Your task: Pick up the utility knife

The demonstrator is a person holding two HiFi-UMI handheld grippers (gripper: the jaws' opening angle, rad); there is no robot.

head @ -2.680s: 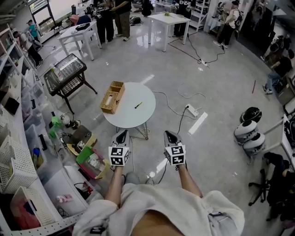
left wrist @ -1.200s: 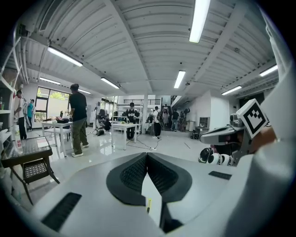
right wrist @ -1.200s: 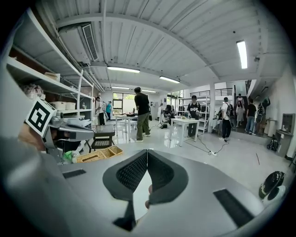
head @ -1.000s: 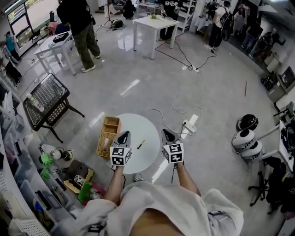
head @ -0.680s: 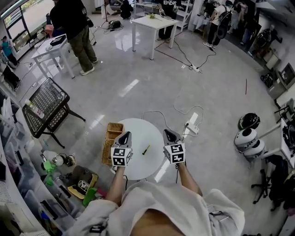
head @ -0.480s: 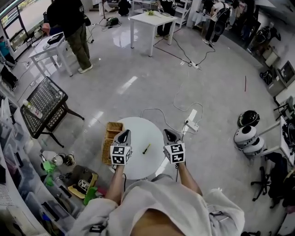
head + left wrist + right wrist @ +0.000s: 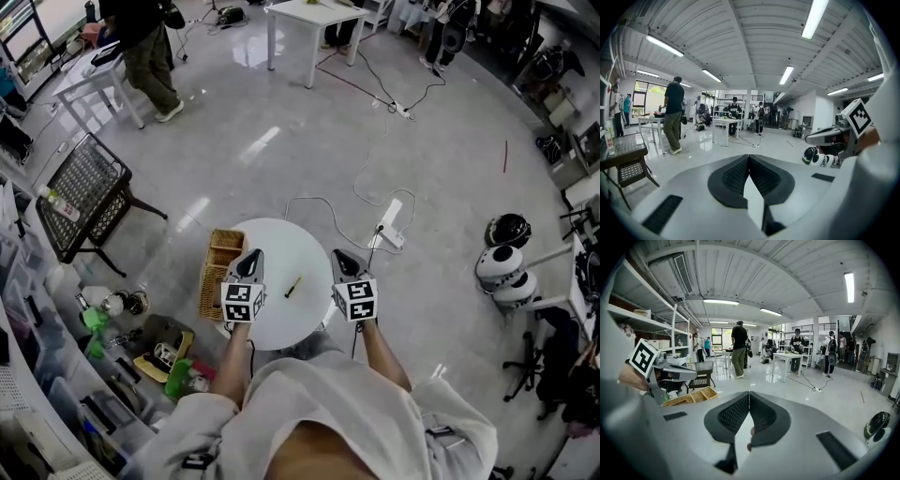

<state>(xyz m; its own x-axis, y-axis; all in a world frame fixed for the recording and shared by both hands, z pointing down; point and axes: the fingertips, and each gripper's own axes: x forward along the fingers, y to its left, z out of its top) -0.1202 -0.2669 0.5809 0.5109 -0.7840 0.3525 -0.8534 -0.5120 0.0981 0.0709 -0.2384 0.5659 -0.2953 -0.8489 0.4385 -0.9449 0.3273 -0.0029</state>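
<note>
The utility knife (image 7: 293, 287), small, dark and yellow, lies on the round white table (image 7: 281, 246) near its middle. In the head view my left gripper (image 7: 253, 254) hovers over the table's near left part, just left of the knife. My right gripper (image 7: 337, 254) hovers at the table's right rim, to the right of the knife. Both point away from me, with the knife between them. In the left gripper view the left gripper (image 7: 749, 158) has its pads pressed together with nothing in them. The right gripper (image 7: 749, 395) looks the same in its own view.
A wicker basket (image 7: 217, 273) sits on the table's left edge and shows too in the right gripper view (image 7: 691, 396). A power strip with cables (image 7: 391, 217) lies on the floor beyond the table. A black wire cart (image 7: 82, 192) and floor clutter (image 7: 159, 352) are at the left, helmets (image 7: 502, 267) at the right.
The person has walked up to the table, which now lies directly under the grippers. Both grippers have come forward and a little down, either side of the knife, jaws unchanged.
</note>
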